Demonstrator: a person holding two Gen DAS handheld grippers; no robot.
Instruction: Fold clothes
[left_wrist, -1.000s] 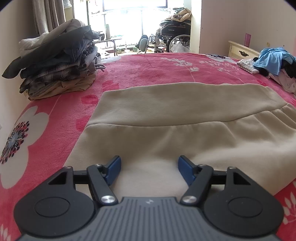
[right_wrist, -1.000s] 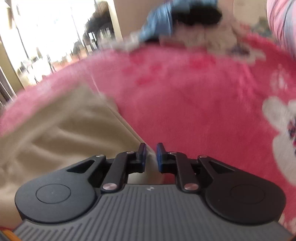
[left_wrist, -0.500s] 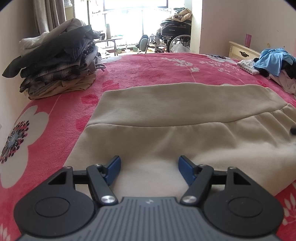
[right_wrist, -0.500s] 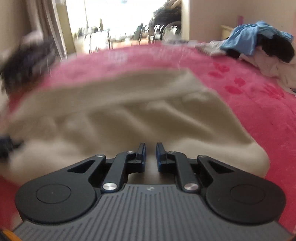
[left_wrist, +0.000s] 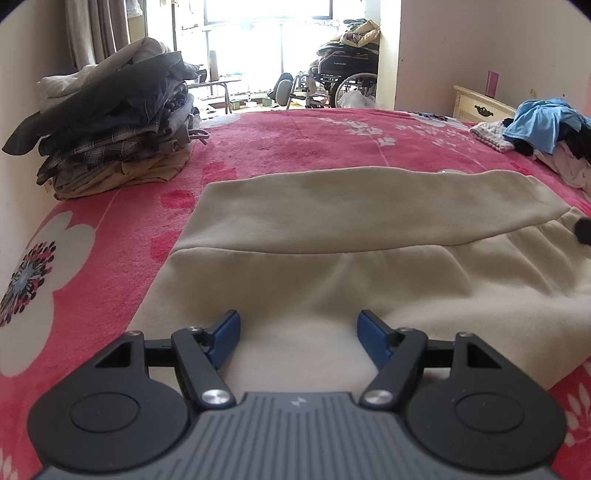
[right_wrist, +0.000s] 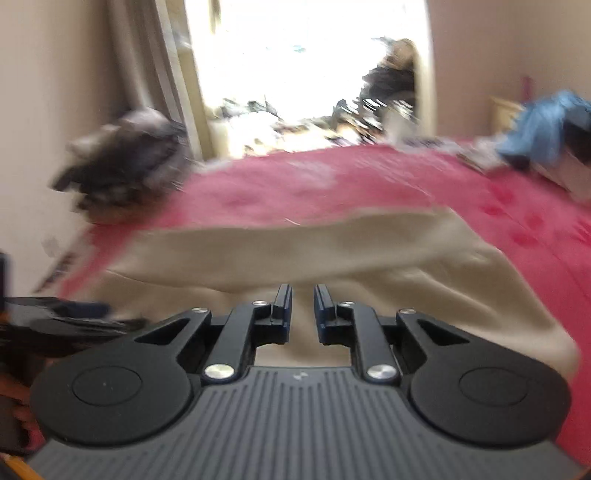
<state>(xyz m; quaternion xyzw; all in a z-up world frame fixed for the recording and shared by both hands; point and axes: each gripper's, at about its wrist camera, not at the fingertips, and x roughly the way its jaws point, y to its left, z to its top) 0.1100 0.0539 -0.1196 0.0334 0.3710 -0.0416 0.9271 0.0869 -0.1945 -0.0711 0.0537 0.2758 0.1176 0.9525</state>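
Beige garment, partly folded, flat on the pink blanket.

Home bedroom: bed under a pink floral blanket, stacked folded clothes far left, nightstand far right, wheelchair by the bright window.

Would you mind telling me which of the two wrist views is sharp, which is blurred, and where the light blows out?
Left wrist view: sharp, beige fleece garment crisp on the pink floral blanket, window overexposed, edges bowed by the fisheye. Right wrist view: motion-smeared, window blown to white; only the right gripper stays sharp.
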